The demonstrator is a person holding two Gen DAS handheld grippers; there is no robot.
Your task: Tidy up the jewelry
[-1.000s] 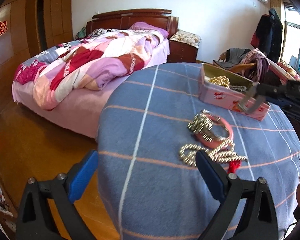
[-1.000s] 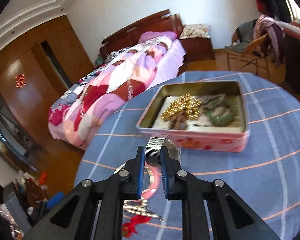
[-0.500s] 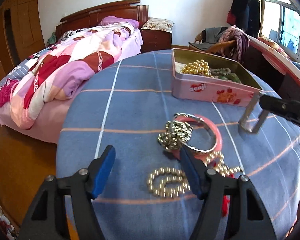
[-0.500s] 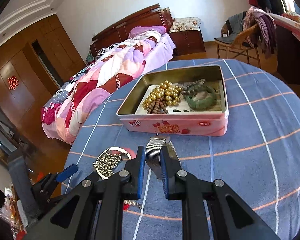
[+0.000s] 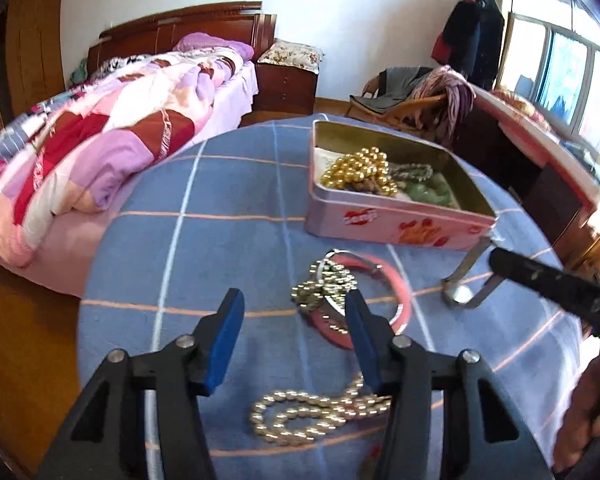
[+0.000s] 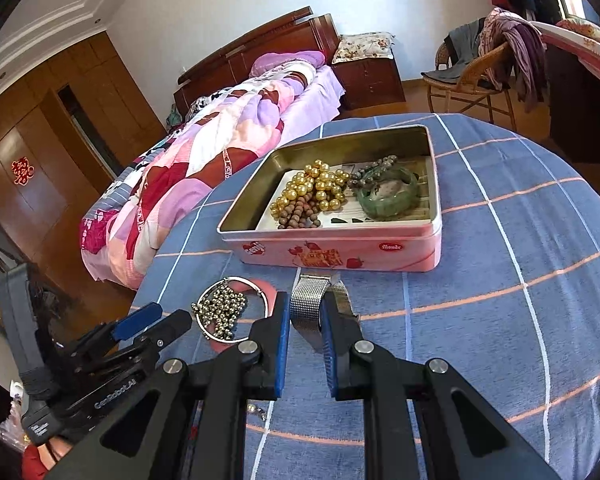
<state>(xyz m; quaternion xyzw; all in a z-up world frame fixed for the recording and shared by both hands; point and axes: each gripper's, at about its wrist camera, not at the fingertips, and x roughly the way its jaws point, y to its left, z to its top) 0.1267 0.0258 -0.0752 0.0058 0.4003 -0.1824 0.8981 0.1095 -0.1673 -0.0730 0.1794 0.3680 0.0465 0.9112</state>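
Note:
A pink tin box point(image 5: 400, 228) point(image 6: 340, 252) stands on the round blue table and holds gold beads point(image 6: 320, 190), brown beads and a green bangle point(image 6: 388, 198). My right gripper point(image 6: 306, 320) is shut on a silver mesh watch band point(image 6: 308, 308) point(image 5: 466, 280), held just in front of the tin. My left gripper point(image 5: 294, 320) is open and empty over the table; a clump of small silver beads point(image 5: 324, 284) point(image 6: 220, 308) on a pink bangle point(image 5: 396, 292) lies just beyond its right finger. A pale bead necklace point(image 5: 312, 412) lies under it.
The blue checked tablecloth point(image 6: 520, 240) covers the round table. A bed with a pink quilt point(image 5: 100, 140) stands to the left beyond the table edge. A wicker chair with clothes point(image 6: 484, 64) stands at the back right.
My left gripper has moved forward over the necklace toward the bead clump. My right gripper has moved lower and closer to the tin, still holding the watch band.

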